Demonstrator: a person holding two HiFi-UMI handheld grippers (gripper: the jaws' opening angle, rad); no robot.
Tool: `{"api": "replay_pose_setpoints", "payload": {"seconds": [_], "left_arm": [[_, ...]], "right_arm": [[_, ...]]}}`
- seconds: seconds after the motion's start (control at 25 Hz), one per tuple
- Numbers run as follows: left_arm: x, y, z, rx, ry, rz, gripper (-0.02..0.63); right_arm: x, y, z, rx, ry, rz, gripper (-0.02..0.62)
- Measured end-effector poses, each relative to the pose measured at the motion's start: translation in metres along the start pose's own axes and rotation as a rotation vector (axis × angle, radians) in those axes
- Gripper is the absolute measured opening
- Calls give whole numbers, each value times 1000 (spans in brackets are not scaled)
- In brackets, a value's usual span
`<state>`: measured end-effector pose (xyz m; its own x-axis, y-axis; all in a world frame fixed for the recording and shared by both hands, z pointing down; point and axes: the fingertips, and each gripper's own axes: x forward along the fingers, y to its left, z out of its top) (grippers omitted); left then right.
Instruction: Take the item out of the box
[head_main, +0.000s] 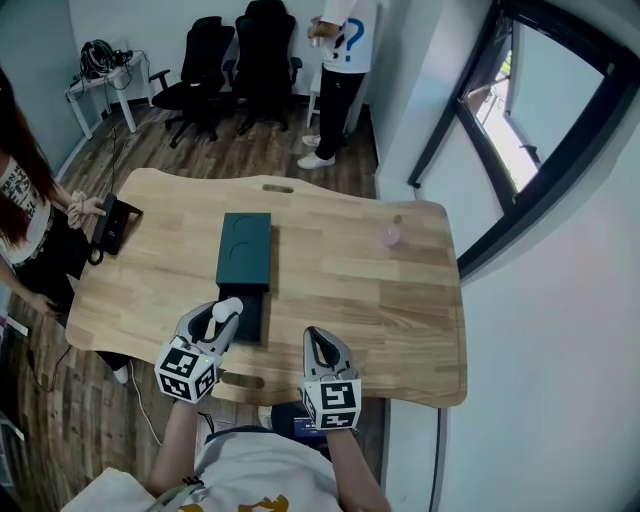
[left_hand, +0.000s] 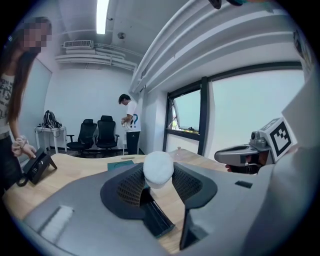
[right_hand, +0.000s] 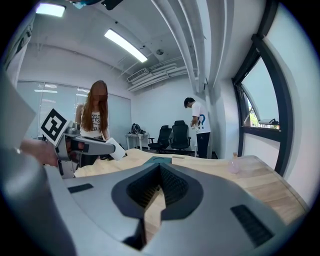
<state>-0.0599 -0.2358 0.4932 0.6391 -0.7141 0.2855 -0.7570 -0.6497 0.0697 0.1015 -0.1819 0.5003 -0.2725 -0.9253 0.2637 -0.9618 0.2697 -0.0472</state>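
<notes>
A dark green box lies in the middle of the wooden table, its inner tray slid out towards me. Just above that tray my left gripper is shut on a white rounded item. In the left gripper view the white item sits pinched between the ribbed pads, with the tray below. My right gripper hovers near the table's front edge, to the right of the box, shut with nothing in it. From the right gripper view the left gripper and the white item show at the left.
A small clear bottle stands at the table's far right. A black device rests at the left edge by a seated person's hand. Another person stands beyond the table near black office chairs.
</notes>
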Motion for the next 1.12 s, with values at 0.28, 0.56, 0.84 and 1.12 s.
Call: {"api": "replay_pose_setpoints", "payload": {"seconds": [0.28, 0.56, 0.84, 1.12], "left_arm": [[-8, -16, 22, 34, -37, -17, 172], [-14, -16, 26, 45, -50, -2, 172], [-13, -16, 26, 36, -51, -5, 171], [-7, -19, 21, 33, -46, -23, 172]], "right_arm": [[-12, -1, 15, -2, -36, -7, 5], [-13, -5, 20, -18, -41, -5, 5], [-15, -8, 16, -35, -22, -11, 5], [-17, -15, 12, -56, -9, -32, 5]]}}
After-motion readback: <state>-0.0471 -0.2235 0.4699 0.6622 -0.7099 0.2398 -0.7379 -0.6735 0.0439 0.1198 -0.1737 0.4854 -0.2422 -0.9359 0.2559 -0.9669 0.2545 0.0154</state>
